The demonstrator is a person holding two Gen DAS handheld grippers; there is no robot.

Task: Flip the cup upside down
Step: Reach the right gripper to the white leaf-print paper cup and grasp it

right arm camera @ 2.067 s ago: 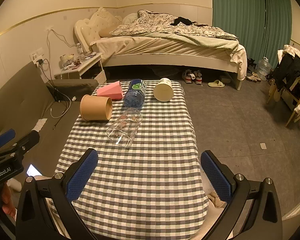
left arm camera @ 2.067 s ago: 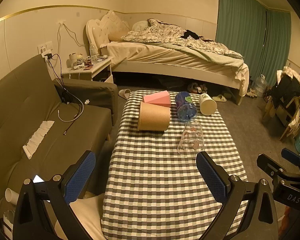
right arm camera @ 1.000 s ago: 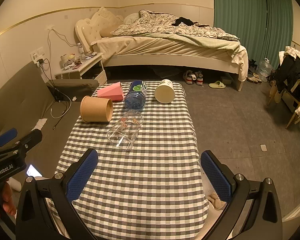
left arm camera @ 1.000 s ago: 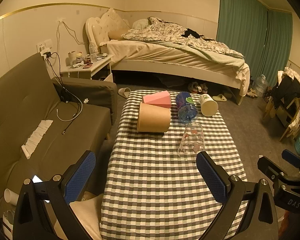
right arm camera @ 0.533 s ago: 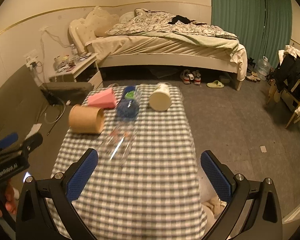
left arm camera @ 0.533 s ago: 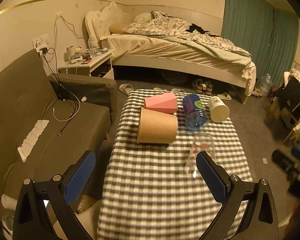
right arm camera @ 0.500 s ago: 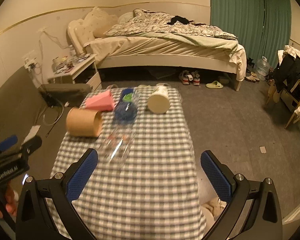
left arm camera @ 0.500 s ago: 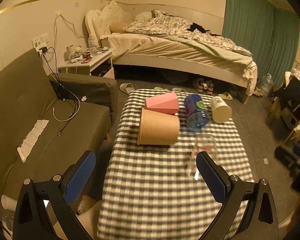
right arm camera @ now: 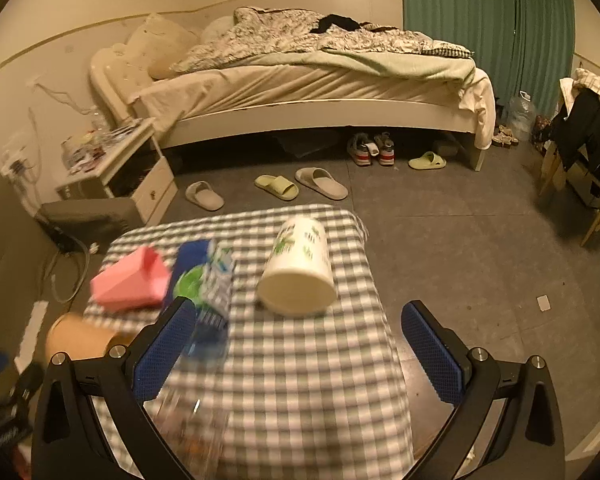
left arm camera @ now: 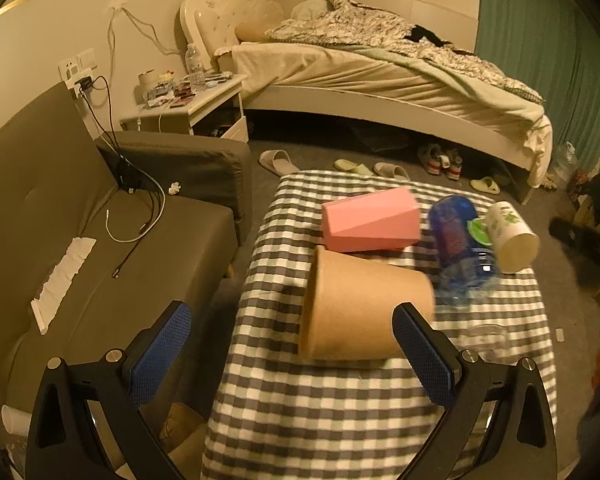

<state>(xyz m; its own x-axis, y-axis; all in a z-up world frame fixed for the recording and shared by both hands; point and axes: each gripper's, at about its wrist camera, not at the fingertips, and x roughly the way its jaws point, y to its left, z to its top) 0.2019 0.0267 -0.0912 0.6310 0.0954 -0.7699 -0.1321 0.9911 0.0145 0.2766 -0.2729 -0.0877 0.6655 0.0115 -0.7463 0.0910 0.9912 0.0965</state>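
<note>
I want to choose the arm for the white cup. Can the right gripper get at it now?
Probably yes: the right gripper is open and the white cup lies on its side straight ahead, with bare checked tablecloth between them.

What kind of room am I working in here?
A lived-in bedroom, it seems: an unmade bed, a cluttered nightstand and slippers on the floor, beyond the checkered table of tipped cups.

Both grippers are now much closer to the cups than a second ago. The left gripper (left arm camera: 292,344) has come forward and low, so the brown paper cup (left arm camera: 364,308) lies just in front of its open fingers. The right gripper (right arm camera: 298,344) has moved toward the far end of the worktop (right arm camera: 308,380), and the white cup (right arm camera: 298,268) now lies between its open fingers.
</note>
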